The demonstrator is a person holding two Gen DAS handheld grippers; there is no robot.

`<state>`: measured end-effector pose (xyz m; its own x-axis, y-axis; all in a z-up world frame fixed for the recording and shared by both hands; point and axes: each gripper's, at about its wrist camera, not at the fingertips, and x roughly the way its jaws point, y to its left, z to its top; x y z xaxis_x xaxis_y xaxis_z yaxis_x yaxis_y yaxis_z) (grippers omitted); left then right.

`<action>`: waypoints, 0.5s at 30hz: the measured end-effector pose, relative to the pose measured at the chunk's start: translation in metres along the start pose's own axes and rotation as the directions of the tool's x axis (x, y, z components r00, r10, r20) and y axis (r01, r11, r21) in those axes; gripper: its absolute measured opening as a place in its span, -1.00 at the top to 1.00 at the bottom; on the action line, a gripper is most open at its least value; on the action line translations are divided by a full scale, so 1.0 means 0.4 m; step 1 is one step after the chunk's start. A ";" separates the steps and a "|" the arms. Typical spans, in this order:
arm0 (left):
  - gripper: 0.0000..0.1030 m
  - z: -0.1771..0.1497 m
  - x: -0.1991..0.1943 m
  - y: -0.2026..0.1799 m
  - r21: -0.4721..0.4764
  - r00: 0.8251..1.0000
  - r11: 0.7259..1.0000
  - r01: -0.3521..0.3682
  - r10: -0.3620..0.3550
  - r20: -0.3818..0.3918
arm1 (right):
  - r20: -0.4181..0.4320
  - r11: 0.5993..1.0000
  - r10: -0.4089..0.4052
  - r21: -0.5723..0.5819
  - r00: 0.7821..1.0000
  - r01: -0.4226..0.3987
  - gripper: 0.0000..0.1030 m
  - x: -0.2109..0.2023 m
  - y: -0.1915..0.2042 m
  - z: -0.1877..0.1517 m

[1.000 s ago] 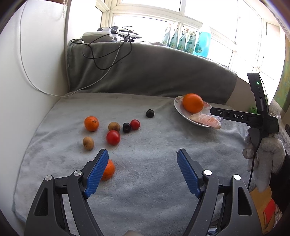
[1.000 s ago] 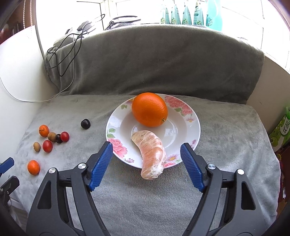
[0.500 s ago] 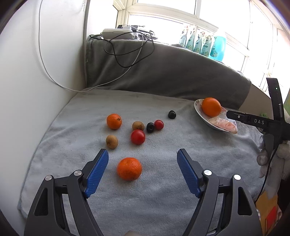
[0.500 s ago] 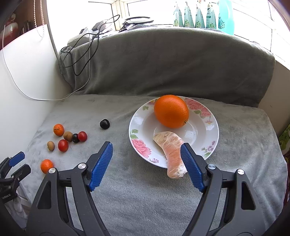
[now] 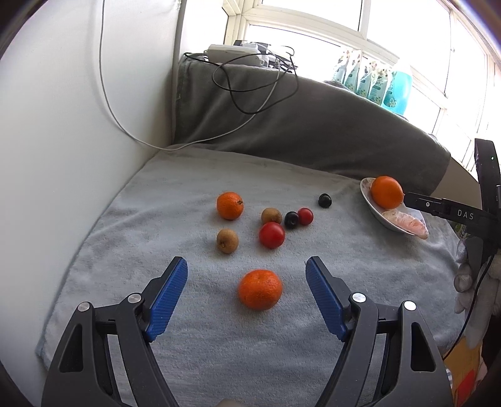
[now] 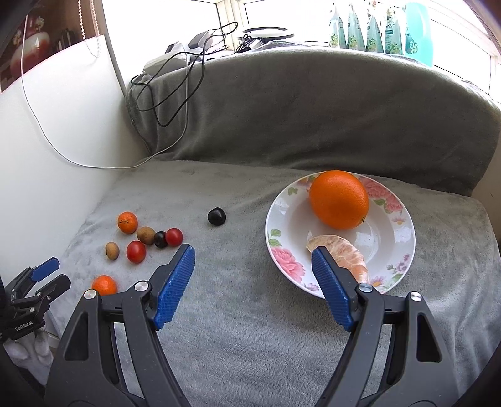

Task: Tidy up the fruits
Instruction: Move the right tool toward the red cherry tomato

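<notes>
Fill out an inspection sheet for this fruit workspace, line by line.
Surface: grey towel, flat.
Job's things: floral plate holds big orange and peeled segments; near mandarin, far mandarin, small red, brown and dark fruits loose on the towel.
Clutter: nothing seen.
Grippers: left gripper and right gripper, jaws open, empty.
Cables: black cable, white cable.
Surroundings: window, bottles.

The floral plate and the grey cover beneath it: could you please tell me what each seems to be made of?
The floral plate looks like glazed ceramic or porcelain, though melamine is possible: a glossy white surface with soft reflections and printed pink flowers on the rim. The grey cover looks like a plush fleece or microfibre blanket: matte, with a short fuzzy nap showing lighter and darker brushed patches.
</notes>
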<state>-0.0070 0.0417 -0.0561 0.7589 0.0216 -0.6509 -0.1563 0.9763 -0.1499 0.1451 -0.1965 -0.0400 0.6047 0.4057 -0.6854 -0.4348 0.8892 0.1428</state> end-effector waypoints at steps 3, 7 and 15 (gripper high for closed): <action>-0.51 -0.003 0.001 0.006 -0.005 1.000 1.000 -0.001 0.001 -0.001 | -0.006 1.000 0.013 -0.022 1.000 -0.013 -0.55 0.012 0.020 0.006; -0.51 -0.006 0.005 0.010 -0.009 1.000 1.000 0.003 -0.003 -0.007 | -0.028 0.998 0.051 -0.029 0.998 -0.051 -0.55 0.031 0.039 0.016; -0.51 -0.017 0.013 0.004 -0.008 1.000 1.000 0.022 -0.022 -0.021 | -0.049 0.994 0.103 -0.027 0.993 -0.105 -0.54 0.071 0.065 0.031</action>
<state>-0.0076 0.0420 -0.0645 0.7486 -0.0047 -0.6630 -0.1448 0.9747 -0.1704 0.1594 -0.1591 -0.0469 0.5232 0.4844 -0.7011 -0.5137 0.8357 0.1941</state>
